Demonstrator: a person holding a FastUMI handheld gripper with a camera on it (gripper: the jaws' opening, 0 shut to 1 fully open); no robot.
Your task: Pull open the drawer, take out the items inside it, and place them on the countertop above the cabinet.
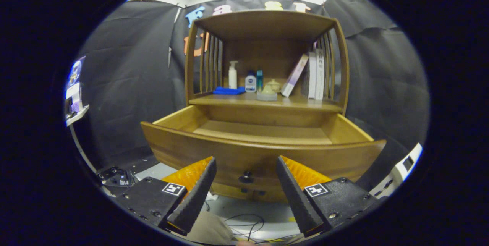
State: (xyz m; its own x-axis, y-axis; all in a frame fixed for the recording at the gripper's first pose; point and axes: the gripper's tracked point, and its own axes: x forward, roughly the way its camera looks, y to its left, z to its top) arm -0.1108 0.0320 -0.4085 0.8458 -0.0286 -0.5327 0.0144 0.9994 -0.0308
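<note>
jaws apart, empty | drawer point(263, 150) open, knob point(245, 178) just ahead between them

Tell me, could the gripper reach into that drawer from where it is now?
Probably yes. The drawer is pulled out, open on top, and the gripper has its fingers spread just before the knob; it would have to rise over the front panel.

Beyond the claw point(246, 162), the cabinet point(263, 28) and its pulled-out drawer point(263, 154) are a warm honey-brown wood, and the drawer's knob point(245, 178), just ahead between the fingers, is dark. On the bench point(237, 101) farther on lie a bright blue cloth point(228, 90), a white pump bottle point(232, 75), a white-and-blue jar point(250, 83), a teal tube point(259, 80), a pale green lidded pot point(266, 93) and white books point(316, 74), one leaning with lilac tints point(294, 75).
</note>
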